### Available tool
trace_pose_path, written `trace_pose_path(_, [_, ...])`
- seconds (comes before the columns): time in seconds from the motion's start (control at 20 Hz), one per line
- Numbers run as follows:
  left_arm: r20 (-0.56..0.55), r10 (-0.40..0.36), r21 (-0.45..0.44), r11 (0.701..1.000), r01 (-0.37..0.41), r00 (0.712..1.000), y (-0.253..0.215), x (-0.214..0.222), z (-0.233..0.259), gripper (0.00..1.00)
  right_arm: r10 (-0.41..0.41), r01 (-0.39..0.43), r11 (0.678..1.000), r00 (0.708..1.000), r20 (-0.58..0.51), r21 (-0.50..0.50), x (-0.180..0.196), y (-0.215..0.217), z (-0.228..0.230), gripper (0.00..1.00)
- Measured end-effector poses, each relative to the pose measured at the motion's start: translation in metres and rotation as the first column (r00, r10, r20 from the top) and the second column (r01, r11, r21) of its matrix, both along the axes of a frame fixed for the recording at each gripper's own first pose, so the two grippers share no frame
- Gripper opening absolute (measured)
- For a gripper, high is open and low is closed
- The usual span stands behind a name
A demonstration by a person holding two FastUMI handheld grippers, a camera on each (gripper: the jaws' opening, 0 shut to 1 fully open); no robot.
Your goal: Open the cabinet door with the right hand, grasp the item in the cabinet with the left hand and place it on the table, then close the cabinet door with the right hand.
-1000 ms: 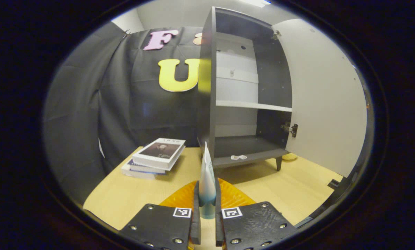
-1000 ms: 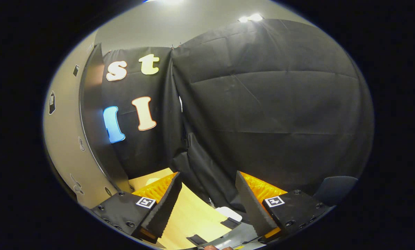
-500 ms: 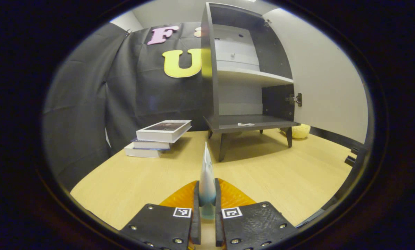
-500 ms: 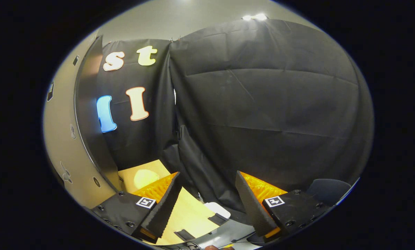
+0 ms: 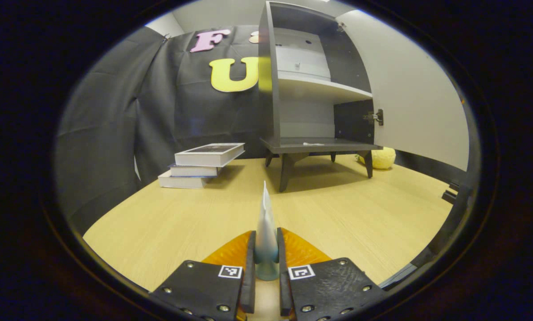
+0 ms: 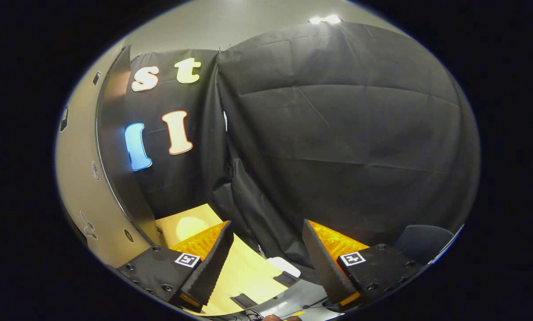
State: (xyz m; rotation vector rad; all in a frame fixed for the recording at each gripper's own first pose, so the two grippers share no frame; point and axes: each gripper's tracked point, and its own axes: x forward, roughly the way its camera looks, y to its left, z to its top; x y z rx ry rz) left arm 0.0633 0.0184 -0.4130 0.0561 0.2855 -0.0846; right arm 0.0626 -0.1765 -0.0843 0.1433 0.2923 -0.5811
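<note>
Left gripper view: the bench (image 5: 346, 214) spans the lower scene. On it stands the cabinet (image 5: 311, 89), its door (image 5: 409, 93) swung wide open to the right. A stack of books (image 5: 202, 165) lies left of the cabinet, a yellow object (image 5: 380, 157) behind its legs. The left hand-held gripper (image 5: 265, 263) is closed, both fingers pressing a thin pointed pouch (image 5: 265, 227) held upright just above the bench. Right gripper view: the right hand-held gripper (image 6: 266, 263) stands wide apart, holding nothing, beside the door's edge (image 6: 115, 147).
</note>
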Motion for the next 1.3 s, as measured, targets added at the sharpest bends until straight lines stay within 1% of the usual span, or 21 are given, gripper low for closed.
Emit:
trace_pose_path(0.1, [0.000, -0.003, 0.010, 1.000, 0.003, 1.000, 0.003, -0.001, 0.002, 0.32, -0.010, 0.010, 1.000, 1.000, 0.004, 0.009, -0.003, 0.001, -0.002, 0.98])
trace_pose_path(0.35, [0.022, -0.010, 0.001, 1.000, 0.010, 1.000, 0.007, -0.001, 0.029, 0.95, -0.042, 0.042, 0.999, 0.999, 0.004, 0.033, -0.014, -0.002, -0.015, 0.98])
trace_pose_path(0.5, [0.059, -0.046, -0.026, 0.999, 0.048, 0.997, 0.002, -0.003, 0.069, 0.94, -0.066, 0.066, 0.998, 0.997, -0.046, -0.001, -0.027, -0.003, -0.038, 0.98])
trace_pose_path(0.6, [0.094, -0.061, -0.047, 0.997, 0.066, 0.994, 0.000, -0.008, 0.102, 0.94, -0.071, 0.073, 0.997, 0.995, -0.070, 0.023, -0.037, -0.002, -0.052, 0.98])
trace_pose_path(0.65, [0.110, -0.057, -0.047, 0.997, 0.062, 0.992, 0.001, -0.011, 0.121, 0.94, -0.067, 0.070, 0.997, 0.995, -0.077, 0.038, -0.042, 0.000, -0.059, 0.98])
trace_pose_path(0.8, [0.152, -0.037, -0.034, 0.999, 0.042, 0.988, 0.001, -0.027, 0.180, 0.95, -0.043, 0.045, 0.999, 0.996, -0.081, 0.026, -0.040, 0.001, -0.065, 0.98])
trace_pose_path(0.9, [0.172, -0.006, -0.045, 0.999, 0.014, 0.985, -0.001, -0.036, 0.219, 0.94, -0.017, 0.018, 0.998, 0.999, -0.033, 0.059, -0.029, 0.001, -0.056, 0.98])
trace_pose_path(0.95, [0.177, 0.018, -0.052, 0.999, -0.009, 0.984, -0.001, -0.039, 0.237, 0.95, -0.006, 0.006, 0.997, 1.000, -0.003, 0.073, -0.019, 0.001, -0.051, 0.98])
trace_pose_path(1.0, [0.179, 0.050, -0.053, 0.998, -0.041, 0.983, -0.004, -0.047, 0.263, 0.94, 0.004, -0.005, 0.997, 1.000, 0.022, 0.080, -0.009, -0.002, -0.044, 0.98])
trace_pose_path(1.05, [0.174, 0.081, -0.057, 0.996, -0.072, 0.981, -0.003, -0.049, 0.277, 0.94, 0.020, -0.024, 0.996, 0.999, 0.047, 0.087, -0.001, -0.004, -0.037, 0.98])
trace_pose_path(1.2, [0.140, 0.139, -0.120, 0.985, -0.123, 0.980, -0.018, -0.049, 0.308, 0.95, 0.089, -0.101, 0.991, 0.988, 0.130, 0.092, 0.016, -0.003, -0.010, 0.98])
trace_pose_path(1.3, [0.161, 0.166, -0.145, 0.979, -0.143, 0.973, -0.027, -0.047, 0.341, 0.94, 0.129, -0.145, 0.986, 0.977, 0.170, 0.087, 0.023, -0.002, 0.004, 0.98])
